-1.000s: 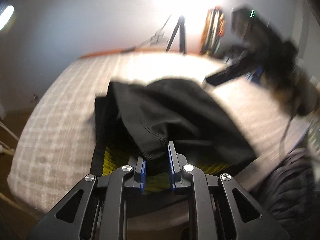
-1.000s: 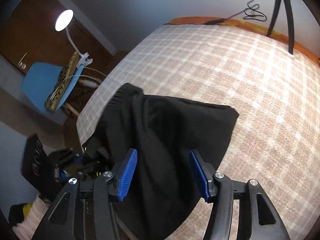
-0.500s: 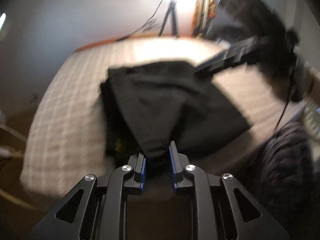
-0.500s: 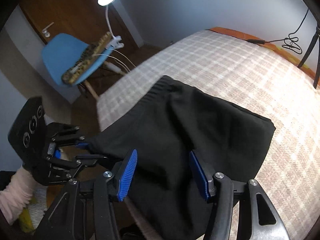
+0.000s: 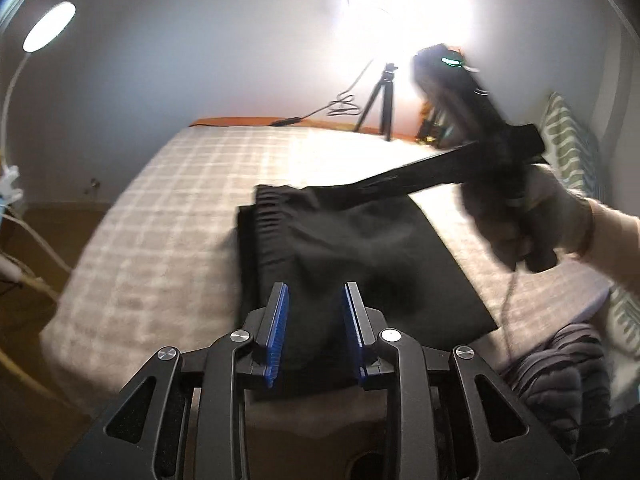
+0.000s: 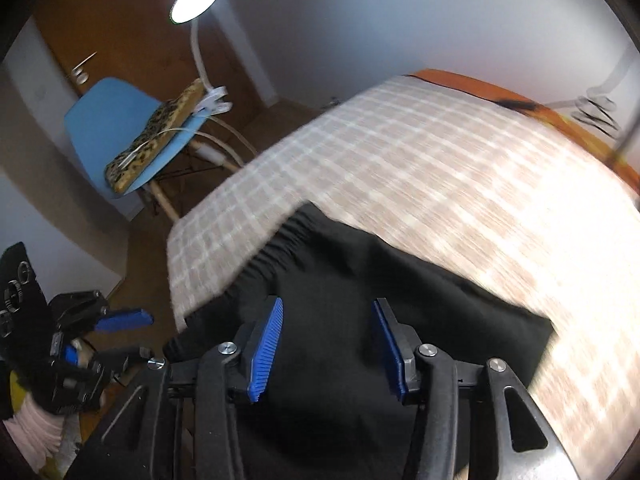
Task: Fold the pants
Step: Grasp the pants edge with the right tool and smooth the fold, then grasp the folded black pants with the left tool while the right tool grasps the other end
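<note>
The black pants point(image 5: 352, 256) lie folded in a rough rectangle on the checked bedspread point(image 5: 180, 208), near the bed's front edge, with the gathered waistband at the far left. My left gripper point(image 5: 314, 328) is open and empty just above the near edge of the pants. My right gripper point(image 6: 326, 344) is open and empty above the pants point(image 6: 360, 292). The right gripper also shows in the left wrist view point(image 5: 472, 152), held over the far right corner of the pants. The left gripper shows in the right wrist view point(image 6: 100, 340), off the bed's corner.
A blue chair point(image 6: 120, 128) with a patterned cushion and a clip lamp point(image 6: 196, 0) stand left of the bed. A tripod point(image 5: 380, 100) and cable stand behind the bed. A patterned pillow point(image 5: 572, 152) and a dark quilted garment point(image 5: 560, 372) lie at the right.
My left gripper has opened and let go of the pants fabric, which now lies flat on the bed. Both grippers have drawn back a little.
</note>
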The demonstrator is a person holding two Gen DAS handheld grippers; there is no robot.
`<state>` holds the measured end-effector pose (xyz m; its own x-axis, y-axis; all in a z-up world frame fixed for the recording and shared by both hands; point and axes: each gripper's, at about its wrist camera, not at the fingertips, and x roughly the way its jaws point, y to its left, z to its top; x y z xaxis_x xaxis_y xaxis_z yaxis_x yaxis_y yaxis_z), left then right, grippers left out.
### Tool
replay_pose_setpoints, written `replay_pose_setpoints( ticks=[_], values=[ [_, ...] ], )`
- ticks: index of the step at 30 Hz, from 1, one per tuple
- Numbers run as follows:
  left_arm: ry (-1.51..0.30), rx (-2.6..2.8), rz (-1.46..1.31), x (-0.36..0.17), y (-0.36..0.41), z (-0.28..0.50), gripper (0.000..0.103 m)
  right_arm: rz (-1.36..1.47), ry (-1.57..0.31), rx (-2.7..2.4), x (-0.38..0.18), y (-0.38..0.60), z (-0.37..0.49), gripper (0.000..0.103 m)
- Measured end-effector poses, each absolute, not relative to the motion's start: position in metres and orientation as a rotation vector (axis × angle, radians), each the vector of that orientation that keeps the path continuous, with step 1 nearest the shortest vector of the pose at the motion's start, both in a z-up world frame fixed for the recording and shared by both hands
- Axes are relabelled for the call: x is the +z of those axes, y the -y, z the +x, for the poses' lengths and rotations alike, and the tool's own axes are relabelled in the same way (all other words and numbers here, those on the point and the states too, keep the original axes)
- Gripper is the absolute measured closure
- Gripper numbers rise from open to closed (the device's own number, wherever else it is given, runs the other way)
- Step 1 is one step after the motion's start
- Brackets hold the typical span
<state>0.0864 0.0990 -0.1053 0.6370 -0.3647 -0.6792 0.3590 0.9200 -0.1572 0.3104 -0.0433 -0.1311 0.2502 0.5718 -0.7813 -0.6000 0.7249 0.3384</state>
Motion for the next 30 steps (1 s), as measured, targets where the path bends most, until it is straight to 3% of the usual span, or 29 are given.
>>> replay_pose_setpoints(
  ticks=[7,16,19,20,24,26,30],
  values=[
    [-0.901,-0.366,0.020,-0.158,-0.093,0.114,0.077,-0.072,-1.073,0.810,-0.157,-0.009,0.345,0.054],
    [-0.906,-0.326,-0.037,-0.155,-0.120,0.105,0.076,0.047,-1.111,0.747,-0.176,0.002,0.373,0.056],
    [-0.889,-0.317,-0.087,-0.143,-0.132,0.103,0.048,0.122,-1.075,0.722,-0.155,0.029,0.370,0.053],
    [-0.883,-0.319,-0.105,-0.139,-0.134,0.103,0.039,0.140,-1.059,0.714,-0.147,0.041,0.366,0.047],
    [-0.899,-0.357,-0.183,-0.128,-0.136,0.123,0.033,0.215,-1.006,0.671,-0.120,0.099,0.341,0.024],
    [-0.921,-0.388,-0.212,-0.126,-0.134,0.142,0.030,0.230,-1.001,0.629,-0.116,0.129,0.325,0.018],
    [-0.975,-0.413,-0.212,-0.129,-0.119,0.171,0.029,0.287,-1.035,0.581,-0.127,0.172,0.304,0.018]
  ],
)
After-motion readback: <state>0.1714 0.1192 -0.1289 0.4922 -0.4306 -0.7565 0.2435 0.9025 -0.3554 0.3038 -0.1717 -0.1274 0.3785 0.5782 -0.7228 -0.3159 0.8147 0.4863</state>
